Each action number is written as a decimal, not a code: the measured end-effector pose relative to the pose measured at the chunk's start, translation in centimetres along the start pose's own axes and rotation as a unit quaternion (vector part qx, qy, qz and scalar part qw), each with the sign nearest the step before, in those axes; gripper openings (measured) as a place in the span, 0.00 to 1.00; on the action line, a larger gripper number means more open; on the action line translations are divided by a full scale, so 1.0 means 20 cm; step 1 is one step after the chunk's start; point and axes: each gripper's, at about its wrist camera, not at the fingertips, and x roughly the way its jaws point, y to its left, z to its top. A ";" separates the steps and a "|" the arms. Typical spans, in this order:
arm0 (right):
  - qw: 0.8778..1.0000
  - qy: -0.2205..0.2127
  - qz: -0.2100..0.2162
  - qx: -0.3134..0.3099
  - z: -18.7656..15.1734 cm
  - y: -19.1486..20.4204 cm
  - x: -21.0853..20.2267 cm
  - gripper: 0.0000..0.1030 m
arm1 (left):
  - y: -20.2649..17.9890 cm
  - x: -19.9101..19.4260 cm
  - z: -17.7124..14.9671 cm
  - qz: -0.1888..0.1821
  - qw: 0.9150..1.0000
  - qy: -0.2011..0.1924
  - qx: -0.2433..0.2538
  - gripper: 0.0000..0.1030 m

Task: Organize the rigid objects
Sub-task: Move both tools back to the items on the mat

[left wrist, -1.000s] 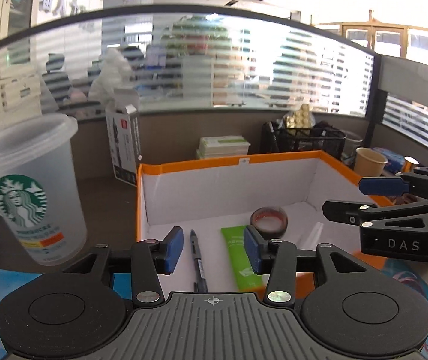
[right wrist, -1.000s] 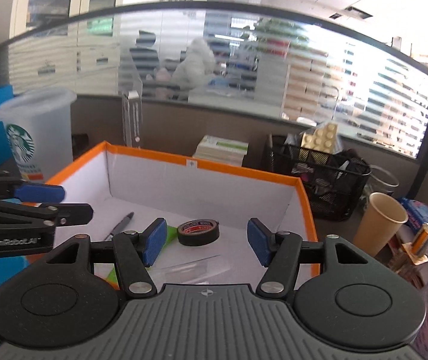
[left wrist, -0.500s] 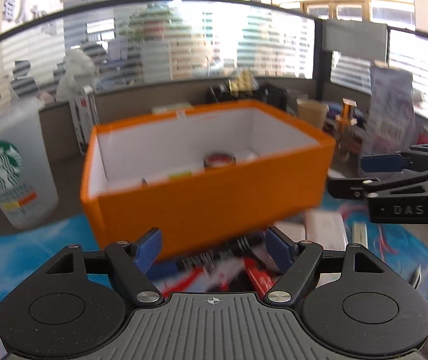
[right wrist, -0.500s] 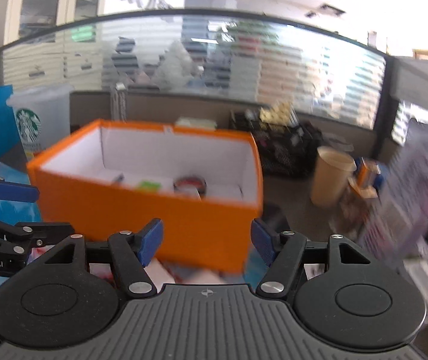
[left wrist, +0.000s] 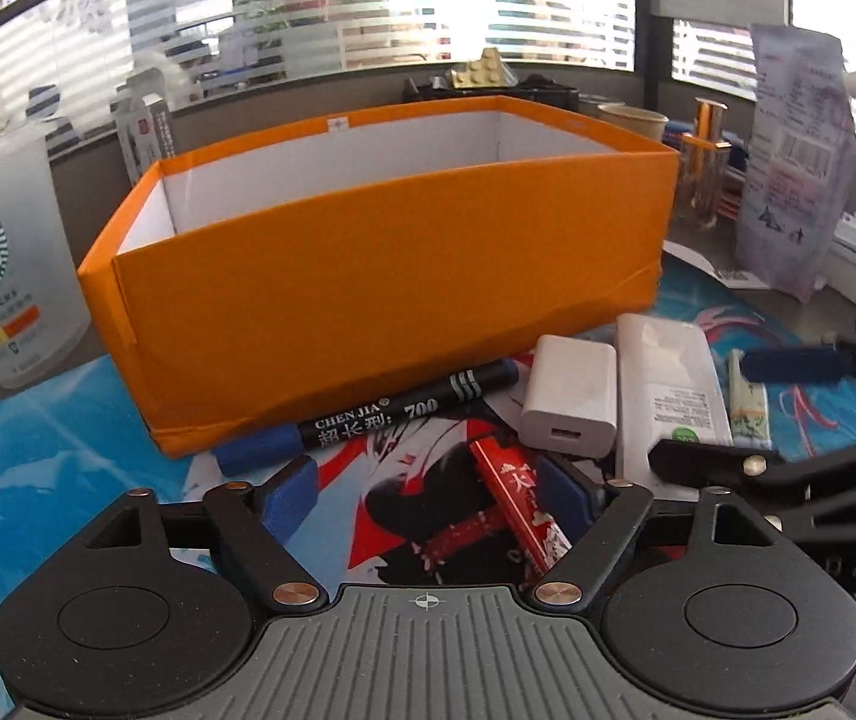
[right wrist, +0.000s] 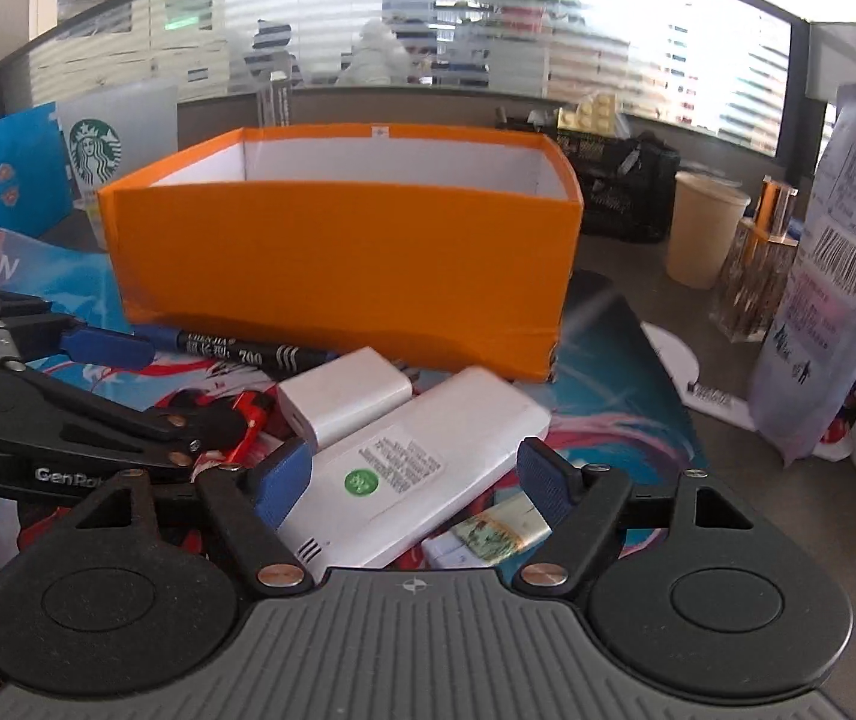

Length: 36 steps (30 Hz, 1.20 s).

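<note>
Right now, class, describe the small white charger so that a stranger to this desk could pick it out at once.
Find the big orange box; a cluster of small items lies on the mat in front of it. The charger is the short white block between the black marker and the longer white power bank. It alone shows a USB socket in its end.

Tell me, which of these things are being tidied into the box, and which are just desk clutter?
For the job:
orange box
black marker
white charger
white power bank
red packet

Just lying about:
Starbucks cup
paper cup
black wire basket
</note>
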 end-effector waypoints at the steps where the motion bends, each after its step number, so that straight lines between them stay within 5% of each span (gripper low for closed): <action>1: 1.000 0.003 0.004 0.002 0.00 -0.01 0.00 0.72 | 0.00 0.01 0.00 -0.003 1.000 0.001 0.000 0.81; 9: 1.000 0.005 0.010 -0.006 -0.01 -0.03 0.00 0.74 | -0.02 0.06 -0.01 -0.022 1.000 0.006 -0.007 0.76; 13: 1.000 0.001 0.011 -0.009 -0.01 -0.03 0.00 0.74 | -0.01 0.04 -0.02 -0.023 1.000 -0.009 -0.001 0.32; 15: 1.000 0.001 0.013 -0.008 -0.01 -0.03 0.00 0.74 | 0.00 0.02 -0.04 -0.021 1.000 -0.014 0.002 0.24; 20: 1.000 -0.004 0.013 0.003 -0.01 -0.03 0.01 0.77 | 0.05 -0.02 -0.07 -0.014 1.000 -0.019 -0.004 0.21; 27: 1.000 -0.003 0.001 0.004 -0.02 0.06 0.08 0.94 | 0.10 -0.04 -0.09 -0.009 1.000 -0.019 -0.017 0.20; 32: 0.999 -0.002 -0.031 -0.040 -0.03 0.12 0.12 0.91 | 0.12 -0.05 -0.10 -0.013 1.000 -0.020 -0.019 0.20; 36: 0.999 0.013 -0.011 -0.041 -0.03 0.09 0.11 0.84 | 0.14 -0.06 -0.11 -0.013 0.999 -0.019 -0.024 0.20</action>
